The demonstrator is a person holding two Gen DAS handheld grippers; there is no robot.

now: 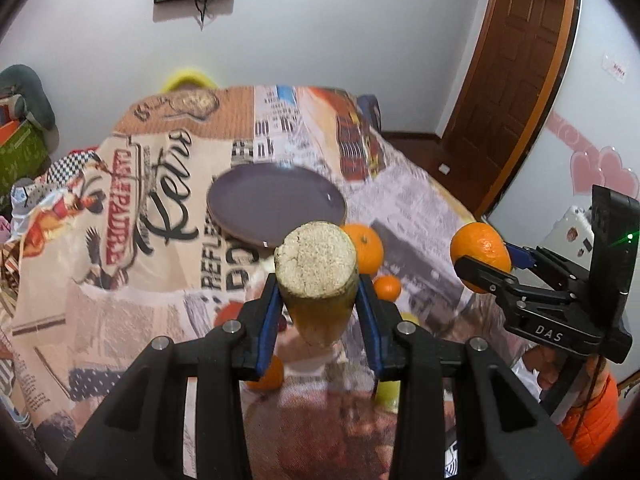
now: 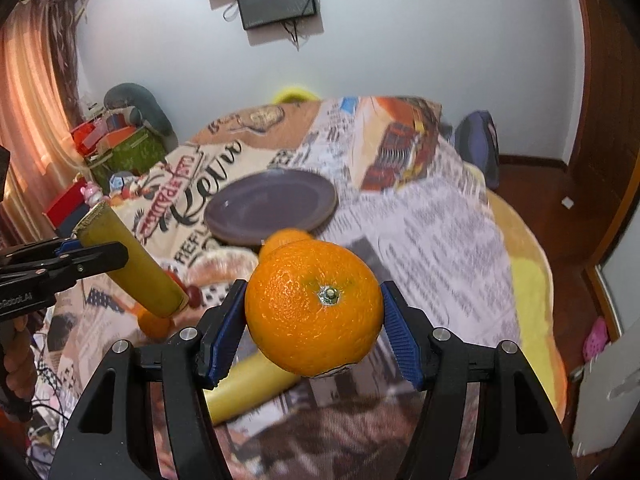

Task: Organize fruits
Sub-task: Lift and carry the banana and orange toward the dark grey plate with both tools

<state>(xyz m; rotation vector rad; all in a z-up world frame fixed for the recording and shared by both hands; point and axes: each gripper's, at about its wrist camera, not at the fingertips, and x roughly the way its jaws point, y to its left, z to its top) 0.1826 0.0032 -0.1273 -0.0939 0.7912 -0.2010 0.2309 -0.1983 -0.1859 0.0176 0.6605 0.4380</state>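
Note:
My left gripper (image 1: pixel 317 300) is shut on a yellow-green cane piece (image 1: pixel 316 276) with a pale cut end, held above the table; it also shows in the right wrist view (image 2: pixel 132 264). My right gripper (image 2: pixel 314 320) is shut on a large orange (image 2: pixel 314 312), held above the table; the orange also shows in the left wrist view (image 1: pixel 480 250). A dark purple plate (image 1: pixel 276 204) lies bare on the printed tablecloth beyond both grippers, also in the right wrist view (image 2: pixel 272 204). Loose oranges (image 1: pixel 366 248) lie near the plate.
A second yellow cane piece (image 2: pixel 248 384) lies on the cloth under my right gripper. A small orange (image 1: pixel 387 287) and another (image 1: pixel 269 374) lie nearer. A small red fruit (image 2: pixel 193 295) lies by the left gripper. A wooden door (image 1: pixel 516 64) stands at right.

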